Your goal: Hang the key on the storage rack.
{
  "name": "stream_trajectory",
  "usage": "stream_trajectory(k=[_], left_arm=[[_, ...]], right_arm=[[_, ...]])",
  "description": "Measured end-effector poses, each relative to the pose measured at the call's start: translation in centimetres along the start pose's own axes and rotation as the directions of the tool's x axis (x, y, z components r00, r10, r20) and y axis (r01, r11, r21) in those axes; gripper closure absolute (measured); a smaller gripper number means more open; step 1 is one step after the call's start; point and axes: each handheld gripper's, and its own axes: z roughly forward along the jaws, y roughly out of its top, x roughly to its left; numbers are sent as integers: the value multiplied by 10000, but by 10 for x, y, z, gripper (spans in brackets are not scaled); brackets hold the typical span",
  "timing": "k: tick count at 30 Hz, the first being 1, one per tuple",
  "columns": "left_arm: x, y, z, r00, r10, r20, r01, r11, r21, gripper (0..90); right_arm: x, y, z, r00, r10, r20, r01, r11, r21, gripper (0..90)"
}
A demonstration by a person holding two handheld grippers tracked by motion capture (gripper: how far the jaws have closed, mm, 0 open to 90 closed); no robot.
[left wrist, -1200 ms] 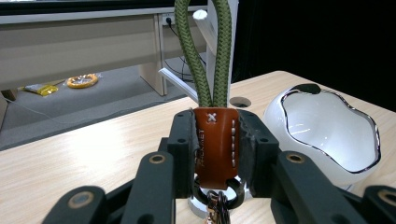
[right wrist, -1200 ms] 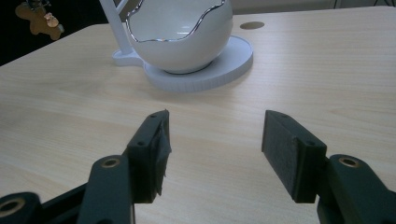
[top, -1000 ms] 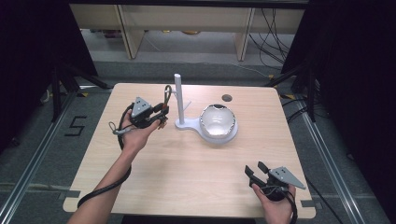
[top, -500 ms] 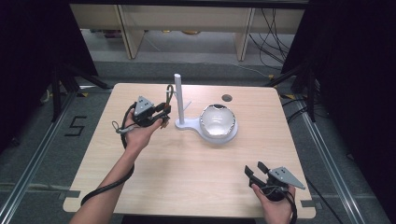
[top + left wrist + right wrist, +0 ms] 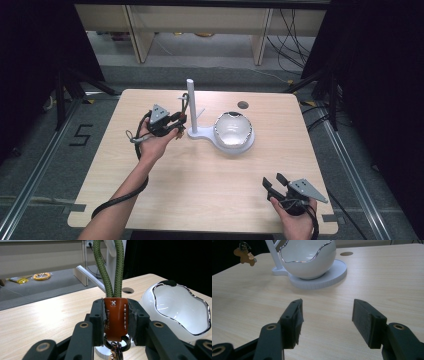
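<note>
Left gripper [image 5: 115,315] clamped on a brown leather key-fob tab [image 5: 115,316], green cord loop [image 5: 112,267] rising beside the white stand post [image 5: 191,105], far left of centre. High view: right gripper [image 5: 274,186] near right, jaws wide, empty.

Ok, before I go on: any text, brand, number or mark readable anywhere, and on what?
"5": taped figure on the floor, left of the table.
"x": white cross stamped on the brown leather tab clamped in the left hand-held gripper.
Embossed lettering along that tab's left edge: too faint to read.
</note>
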Motion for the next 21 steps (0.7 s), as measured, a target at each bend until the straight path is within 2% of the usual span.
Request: stream_trajectory(k=[12, 17, 21], left_arm=[[-1, -6, 12, 9999, -65, 118, 61, 9996, 284, 668], [-1, -5, 15, 9999, 86, 146, -94, 9985, 540, 654], [0, -7, 14, 9997, 220, 64, -224, 9971, 723, 598]], right_arm=[[1, -1, 1, 9999, 64, -122, -63, 10000, 67, 428], [1, -1, 0, 10000, 0, -42, 1, 10000, 46, 428], [1, 0, -1, 9999, 92, 52, -92, 9999, 54, 428]])
